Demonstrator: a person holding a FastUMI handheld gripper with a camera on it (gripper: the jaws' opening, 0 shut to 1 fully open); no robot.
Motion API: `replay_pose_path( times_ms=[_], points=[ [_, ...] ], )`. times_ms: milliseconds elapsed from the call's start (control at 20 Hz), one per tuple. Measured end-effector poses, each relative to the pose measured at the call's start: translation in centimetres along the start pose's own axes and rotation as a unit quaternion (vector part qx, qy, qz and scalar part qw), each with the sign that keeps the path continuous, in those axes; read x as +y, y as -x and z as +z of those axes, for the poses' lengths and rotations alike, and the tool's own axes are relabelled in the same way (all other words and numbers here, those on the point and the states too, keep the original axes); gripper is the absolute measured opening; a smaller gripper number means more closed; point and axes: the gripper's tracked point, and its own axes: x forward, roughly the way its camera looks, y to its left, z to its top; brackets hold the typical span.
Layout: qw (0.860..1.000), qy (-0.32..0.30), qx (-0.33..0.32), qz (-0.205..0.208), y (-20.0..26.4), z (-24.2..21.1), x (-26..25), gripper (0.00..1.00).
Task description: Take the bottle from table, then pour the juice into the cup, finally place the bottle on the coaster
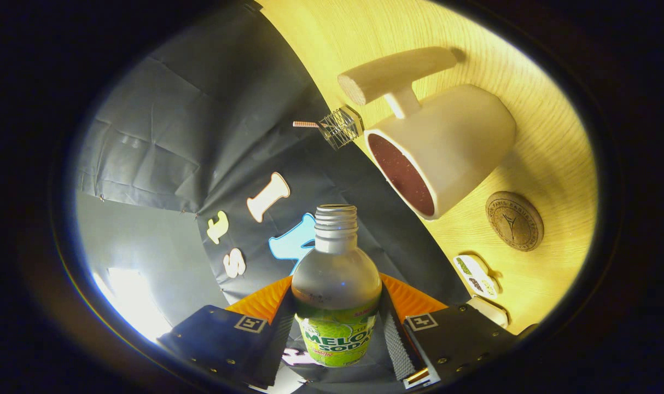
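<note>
A clear bottle with a green label and an open threaded neck sits between my two fingers, and the gripper is shut on its body. The view is strongly tilted. Beyond the bottle's mouth lies a white cup with a dark red inside and a thick wooden handle, its opening facing the bottle. The cup stands on the light wooden table. A round brown coaster lies on the table beside the cup.
A small wire-mesh thing with a thin handle sits near the cup's rim at the table's edge. Two small white pieces lie on the table close to the right finger. Black cloth hangs behind the table.
</note>
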Motion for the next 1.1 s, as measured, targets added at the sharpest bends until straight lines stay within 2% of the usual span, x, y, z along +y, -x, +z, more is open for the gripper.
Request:
replay_pose_path(
  times_ms=[350,500,650,750,900,1100],
  points=[
    [0.997,0.079,0.028,0.000,0.5,-0.5,-0.4,0.77],
    [0.987,0.154,0.043,-0.020,0.6,-0.7,-1.3,0.77],
    [0.977,0.206,0.062,-0.004,0.6,-1.0,-0.5,0.77],
    [0.964,0.253,0.077,-0.005,0.4,-1.5,-1.2,0.77],
    [0.938,0.329,0.108,-0.005,0.6,-2.4,-1.8,0.77],
    [0.891,0.437,0.123,-0.009,0.6,-3.1,-1.4,0.77]
  ],
)
